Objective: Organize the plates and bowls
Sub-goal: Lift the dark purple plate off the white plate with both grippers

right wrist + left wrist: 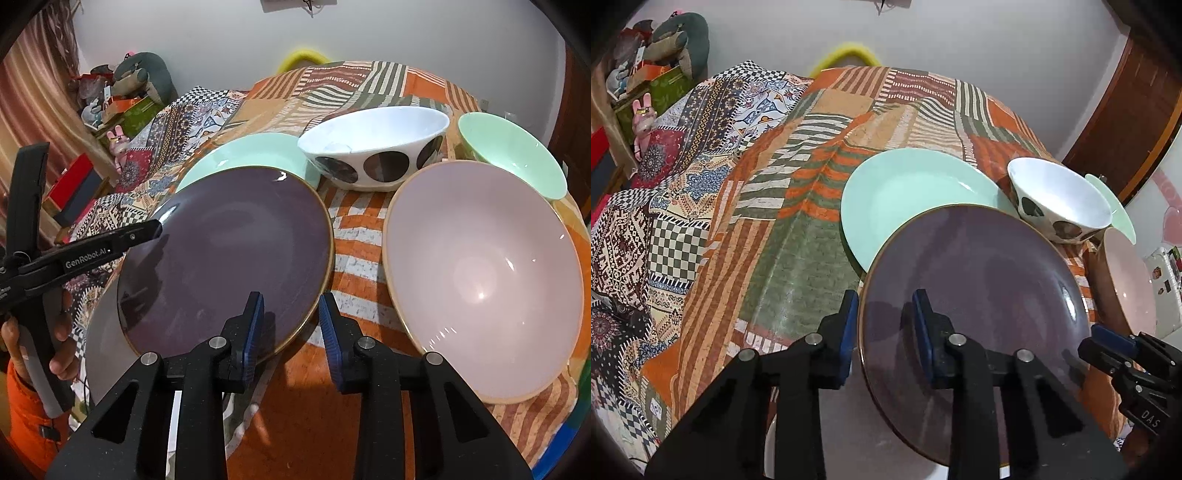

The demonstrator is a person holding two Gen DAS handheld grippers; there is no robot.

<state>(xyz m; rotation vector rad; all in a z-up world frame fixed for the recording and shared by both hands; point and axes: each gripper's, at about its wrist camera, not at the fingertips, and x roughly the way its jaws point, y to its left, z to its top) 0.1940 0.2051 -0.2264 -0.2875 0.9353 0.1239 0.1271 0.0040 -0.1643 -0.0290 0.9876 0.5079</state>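
A dark purple plate [979, 288] with a gold rim is tilted, its far edge over a mint green plate [916, 188]. My left gripper [886, 332] straddles the purple plate's left rim, one finger on each side with a small gap. In the right wrist view the purple plate [229, 251] lies left of centre, and my right gripper [291, 328] is open and empty at its near right rim. A white bowl with dark dots [376, 147], a large pink bowl [480, 273] and a mint green bowl [513, 151] sit to the right.
A patchwork cloth [798, 236] covers the table. A white plate [107, 332] lies under the purple plate's near left side. Boxes and soft toys [661, 55] stand beyond the table at the far left. A wooden door [1130, 122] is at the right.
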